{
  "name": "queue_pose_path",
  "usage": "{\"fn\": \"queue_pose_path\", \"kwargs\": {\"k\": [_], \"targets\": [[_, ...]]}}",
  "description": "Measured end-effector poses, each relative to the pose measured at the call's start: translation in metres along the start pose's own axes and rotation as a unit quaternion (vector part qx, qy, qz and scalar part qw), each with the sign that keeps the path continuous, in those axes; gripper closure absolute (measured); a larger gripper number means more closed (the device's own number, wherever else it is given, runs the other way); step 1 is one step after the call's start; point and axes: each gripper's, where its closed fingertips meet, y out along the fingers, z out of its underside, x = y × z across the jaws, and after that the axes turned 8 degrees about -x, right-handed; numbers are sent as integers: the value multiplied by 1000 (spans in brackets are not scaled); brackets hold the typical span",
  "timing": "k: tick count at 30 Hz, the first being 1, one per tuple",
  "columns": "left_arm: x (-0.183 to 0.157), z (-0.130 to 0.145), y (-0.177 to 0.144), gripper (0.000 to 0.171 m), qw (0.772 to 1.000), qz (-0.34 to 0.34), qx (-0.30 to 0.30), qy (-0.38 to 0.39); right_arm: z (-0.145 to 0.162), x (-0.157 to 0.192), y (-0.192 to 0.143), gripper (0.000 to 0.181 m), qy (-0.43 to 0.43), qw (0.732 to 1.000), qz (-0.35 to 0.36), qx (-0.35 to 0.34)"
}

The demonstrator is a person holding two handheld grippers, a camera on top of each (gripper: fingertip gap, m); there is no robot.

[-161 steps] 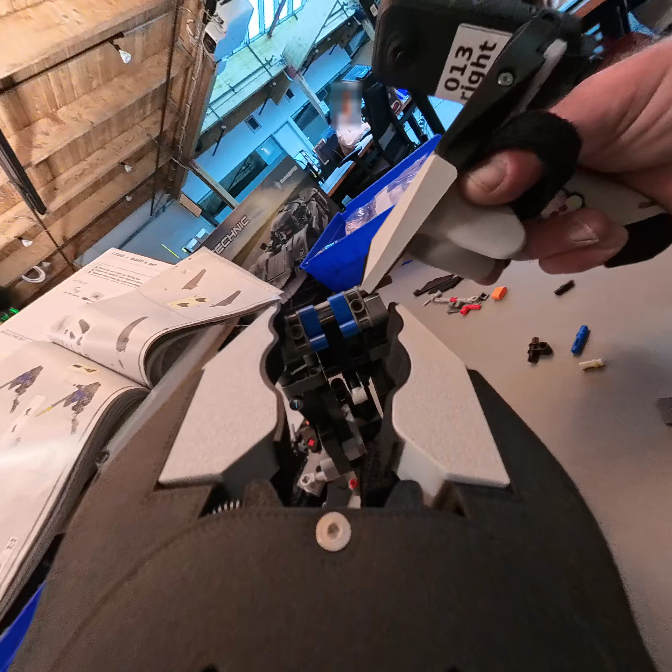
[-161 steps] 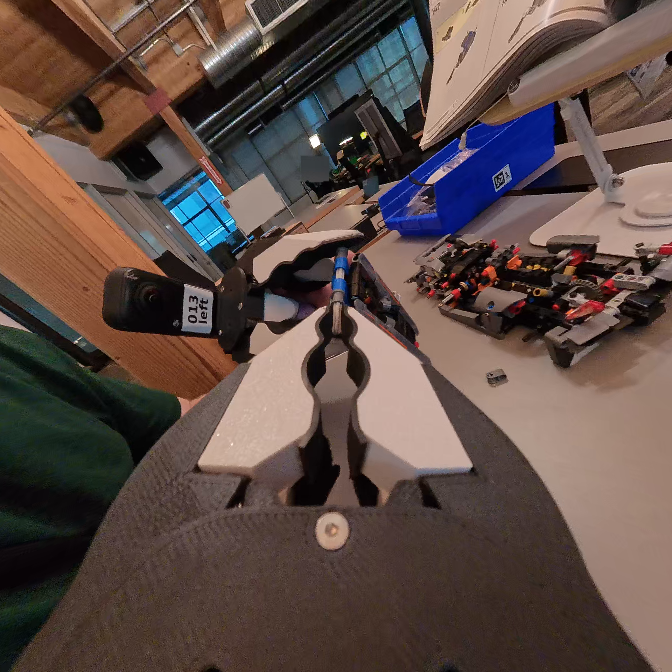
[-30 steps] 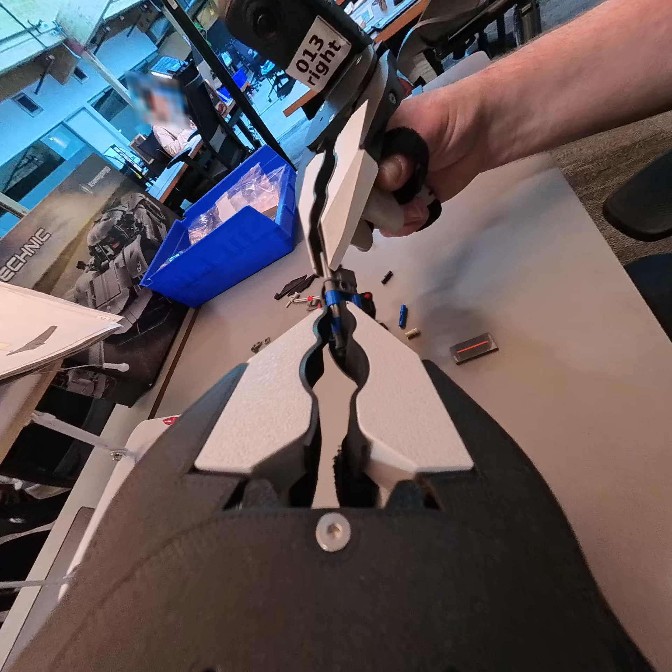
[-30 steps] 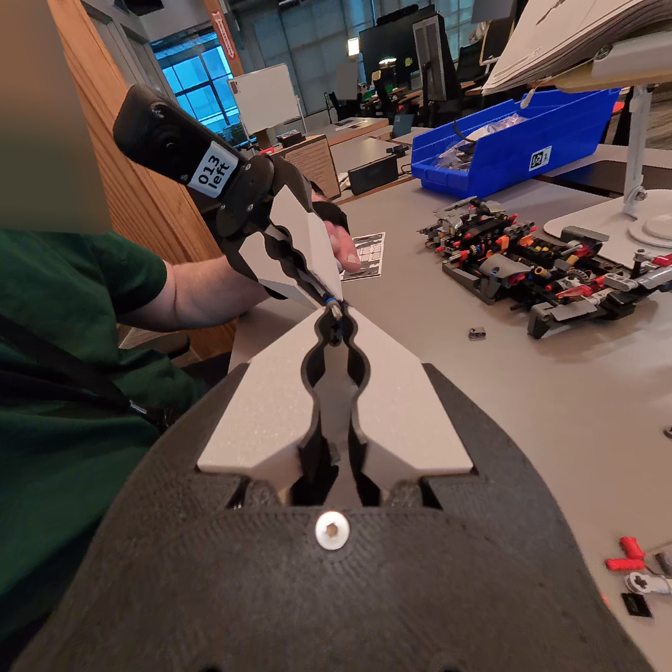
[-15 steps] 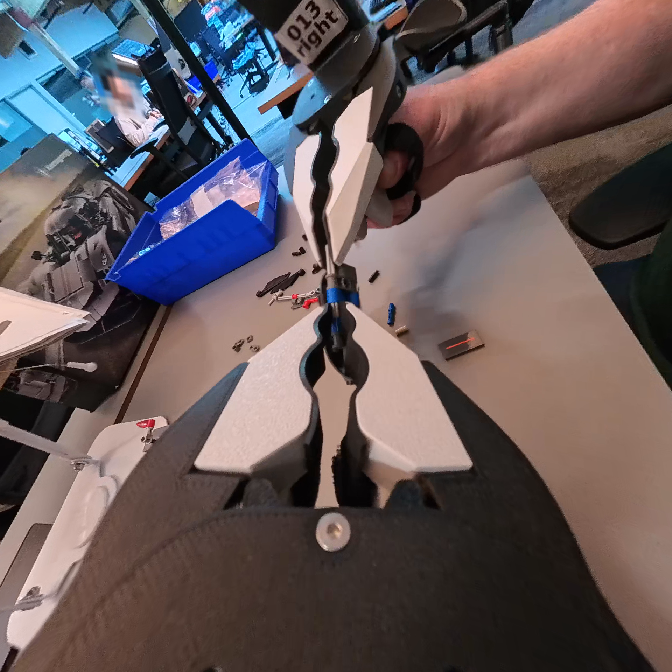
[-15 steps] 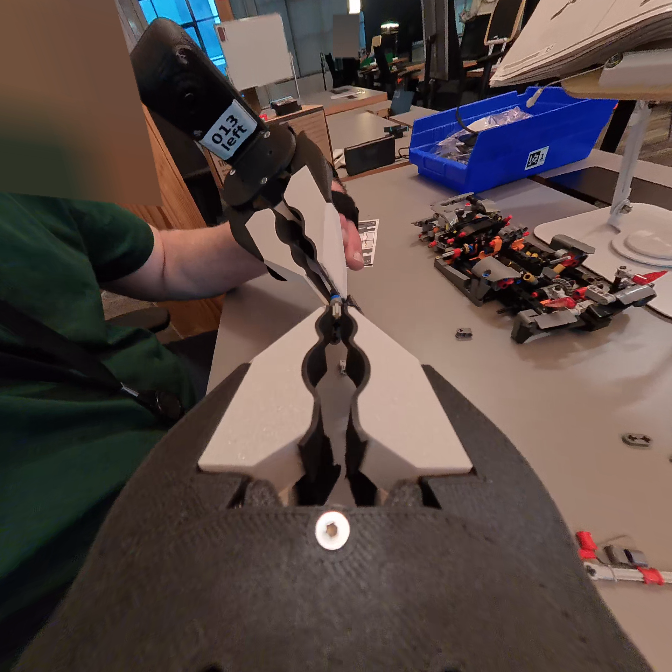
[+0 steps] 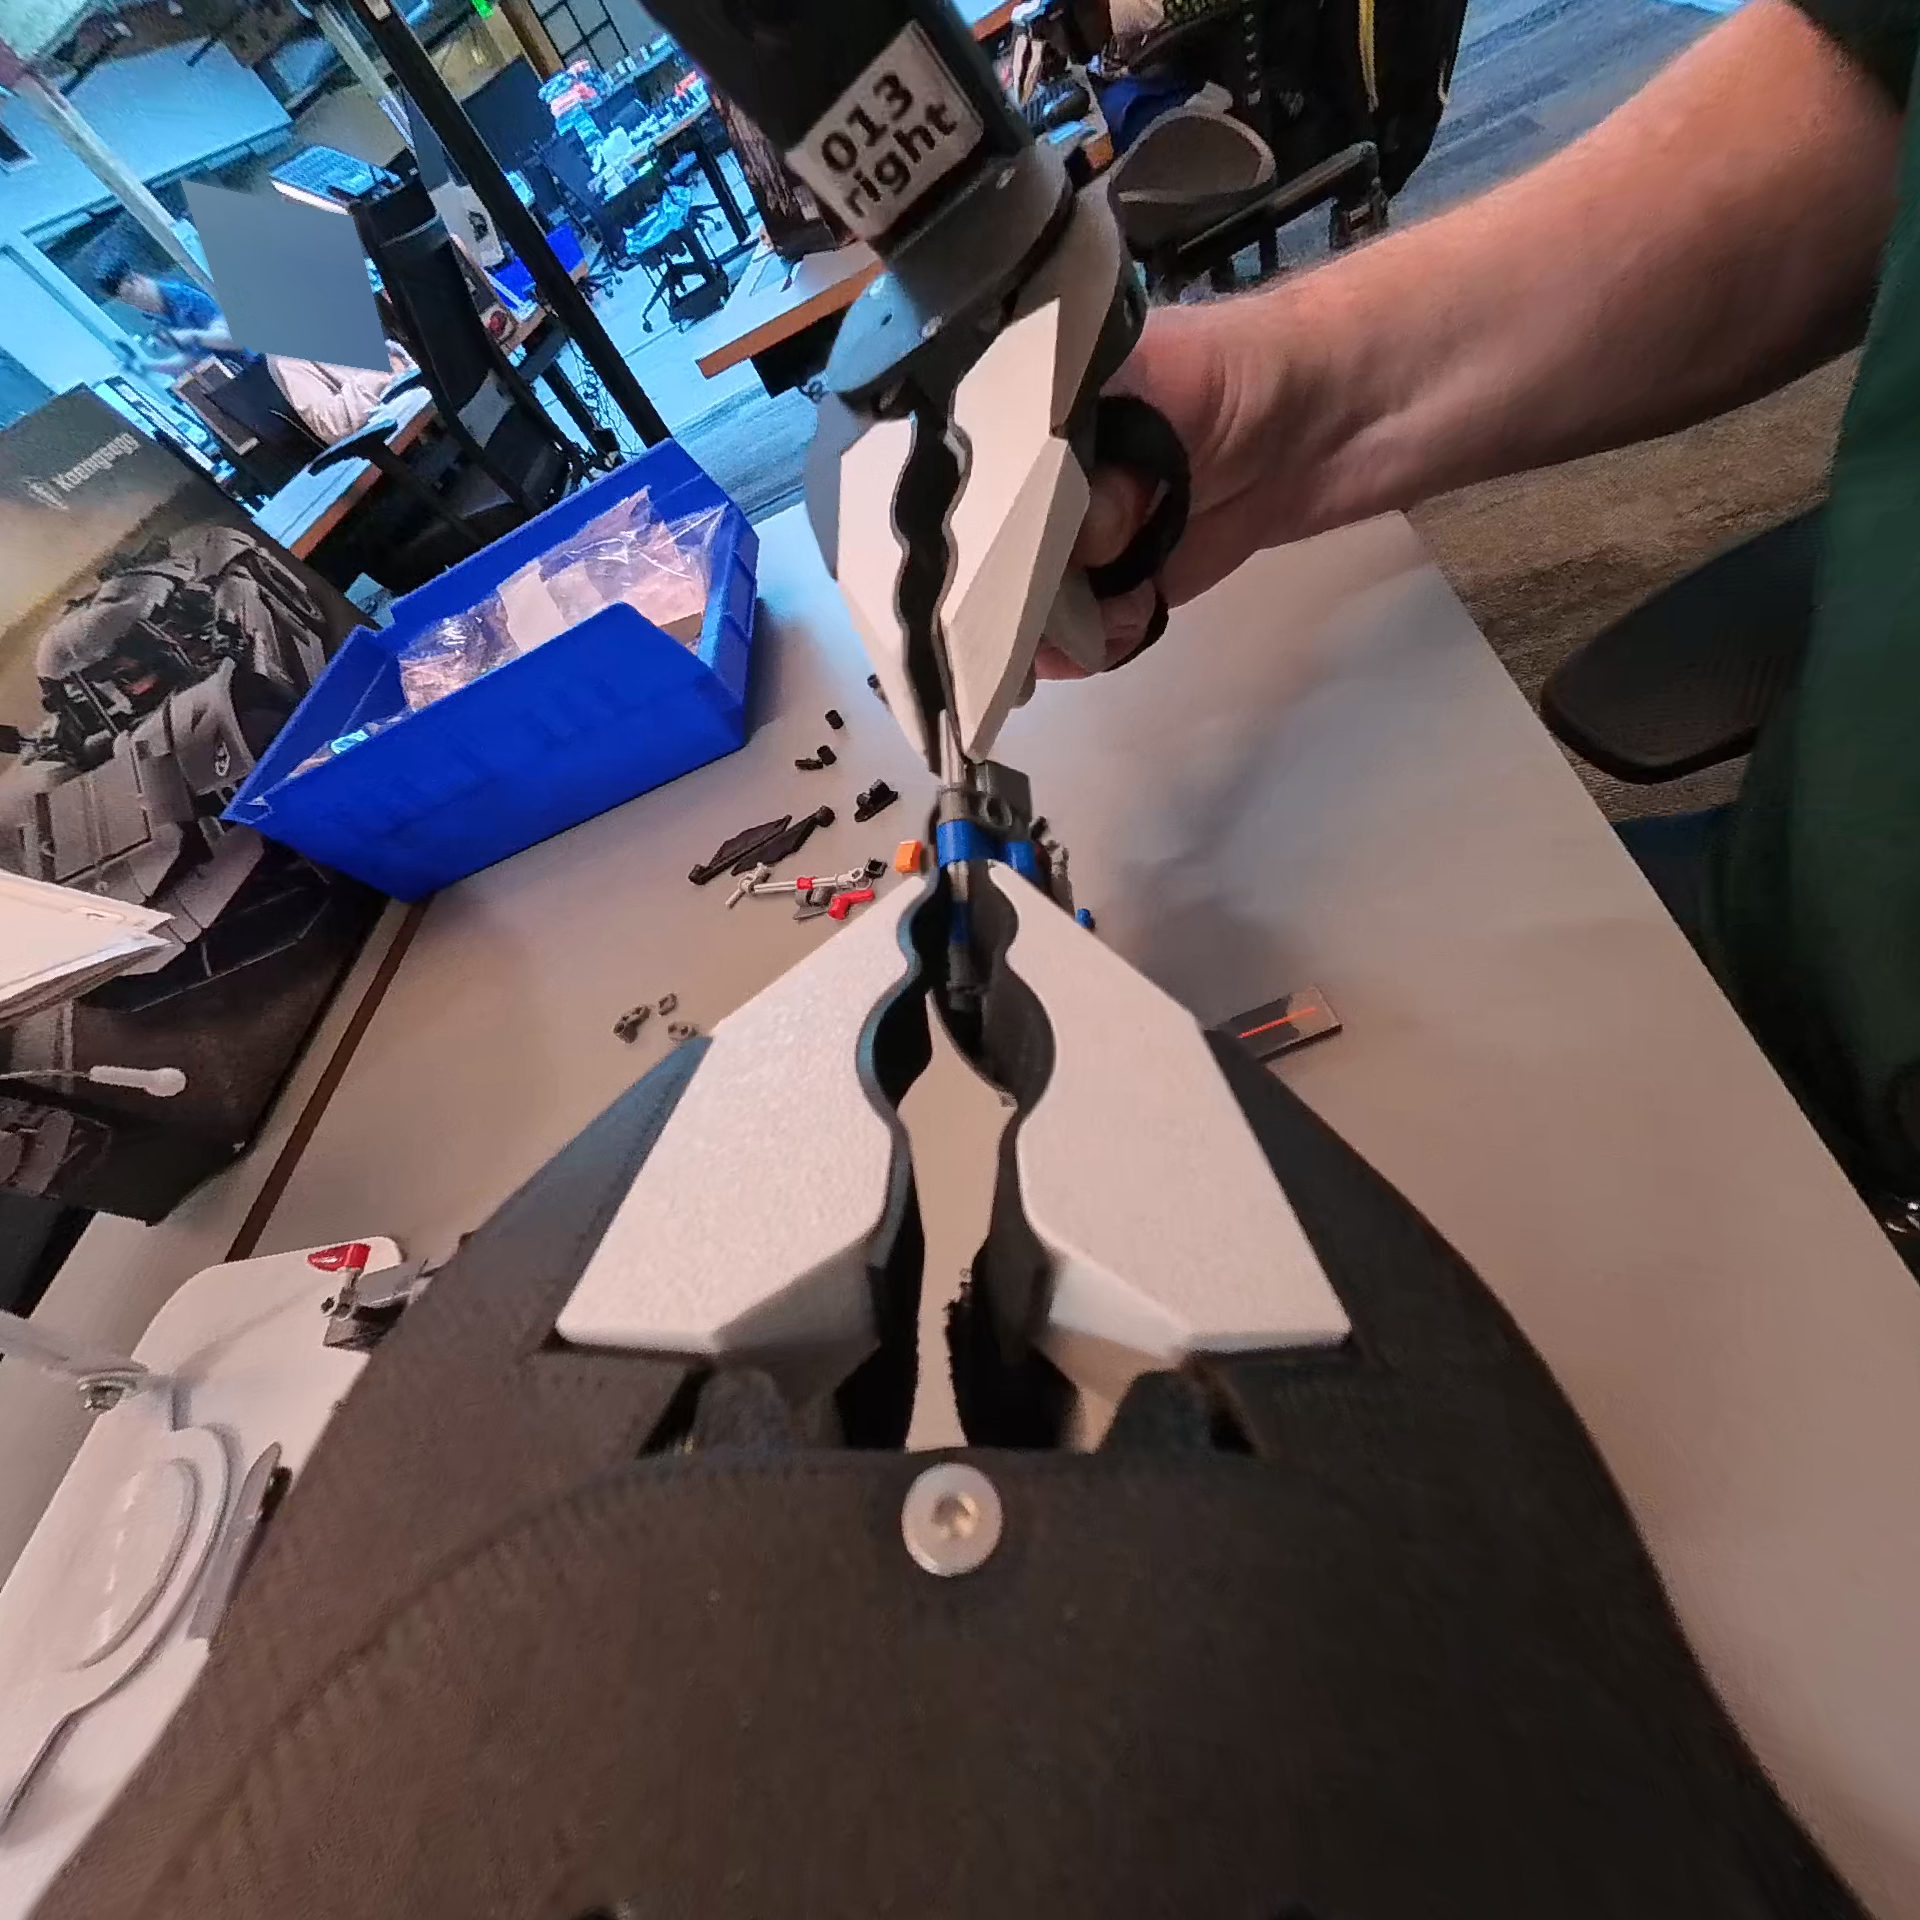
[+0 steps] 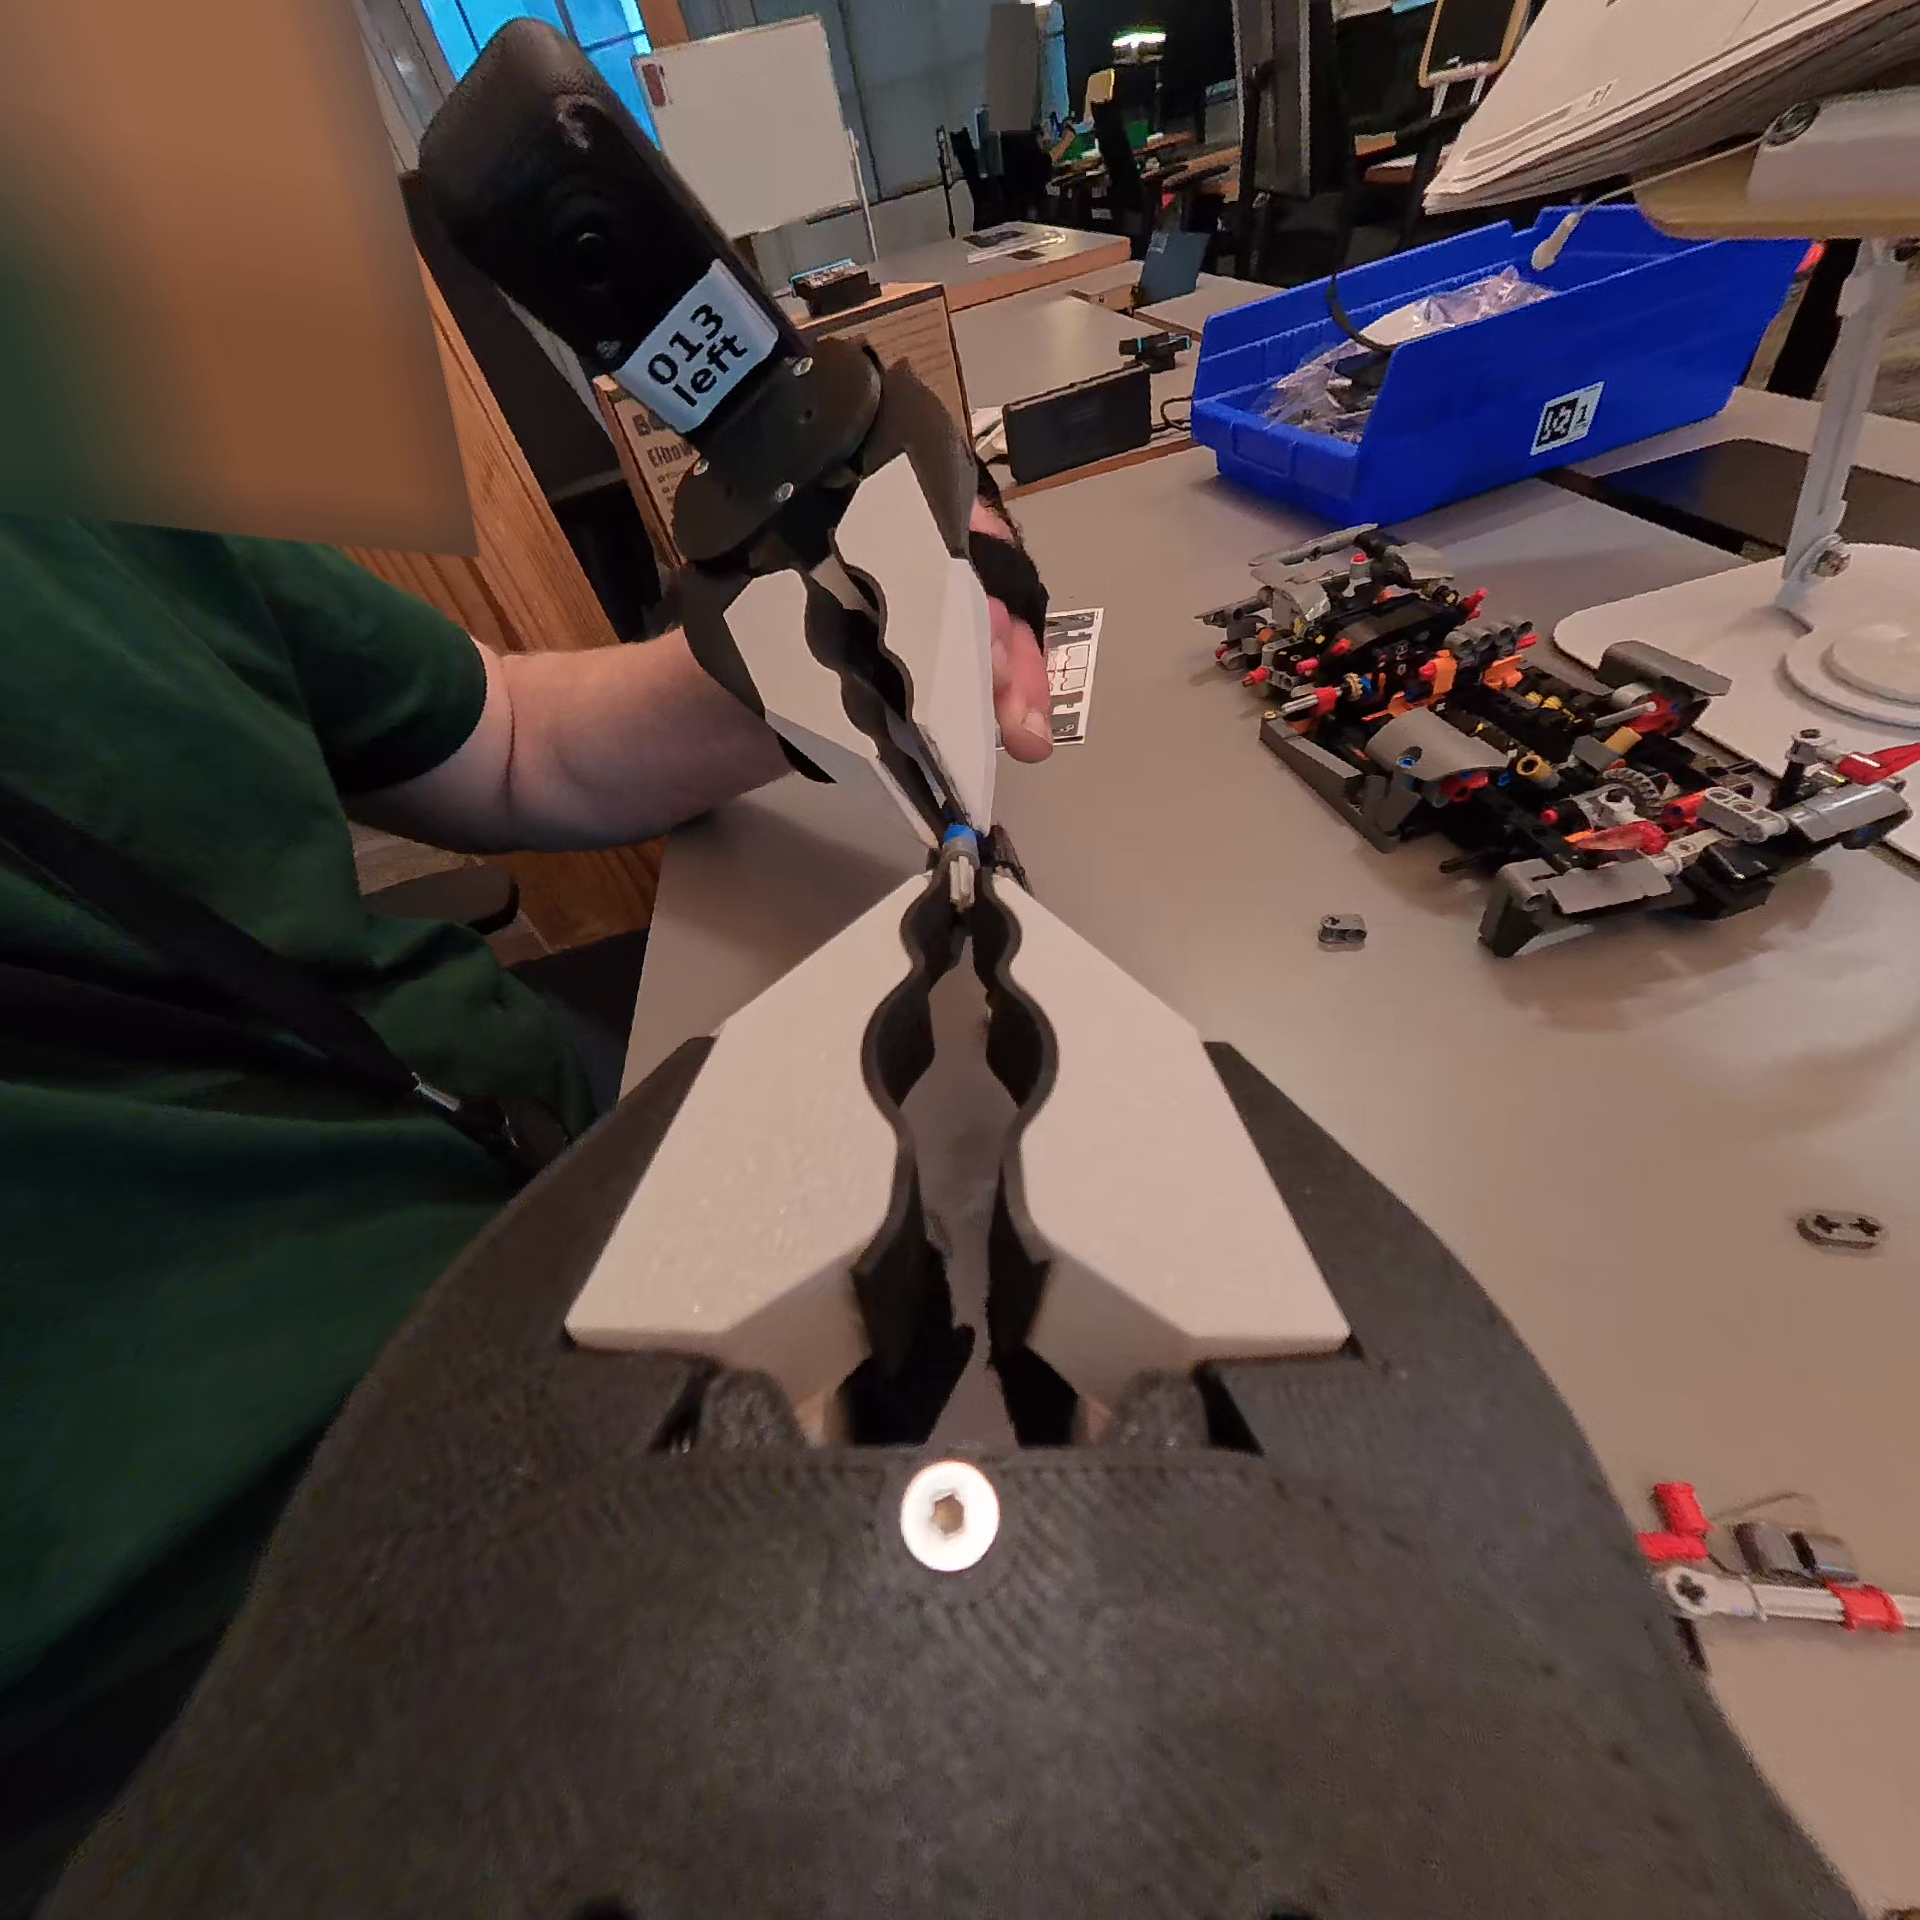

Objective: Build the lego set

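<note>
Both grippers, left gripper (image 7: pixel 961 914) and right gripper (image 8: pixel 961 883), pinching 1 small blue-and-grey lego piece (image 7: pixel 971 842) above 1 table (image 7: pixel 1351 831).

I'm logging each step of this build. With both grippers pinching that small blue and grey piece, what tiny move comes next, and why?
Probably press the grippers together: the left gripper and right gripper each pinch one end of the small assembly, held above the table.

Green short sleeve (image 8: pixel 312 665); white-fingered, black-bodied hand-held gripper (image 8: pixel 961 883), silver screw (image 8: pixel 949 1515).
</note>
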Motion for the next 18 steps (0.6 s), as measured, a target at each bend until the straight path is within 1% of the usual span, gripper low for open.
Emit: {"fn": "queue_pose_path", "kwargs": {"k": [3, 7, 14, 17, 18], "targets": [[4, 2, 0, 171, 1000, -10, 3, 4, -2, -5, 3, 179, -13, 1000, 11, 0], [7, 4, -3, 171, 1000, -18, 8, 11, -3, -8, 7, 178, -4, 1000, 16, -2], [13, 6, -7, 170, 1000, -27, -3, 14, -8, -12, 14, 180, -6, 1000, 12, -10], [22, 6, -12, 167, 999, -36, -25, -12, -14, -18, 19, 180, -15, 1000, 9, -14], [25, 7, -13, 159, 999, -43, -27, -16, -15, -19, 21, 180, -16, 1000, 7, -15]]}}
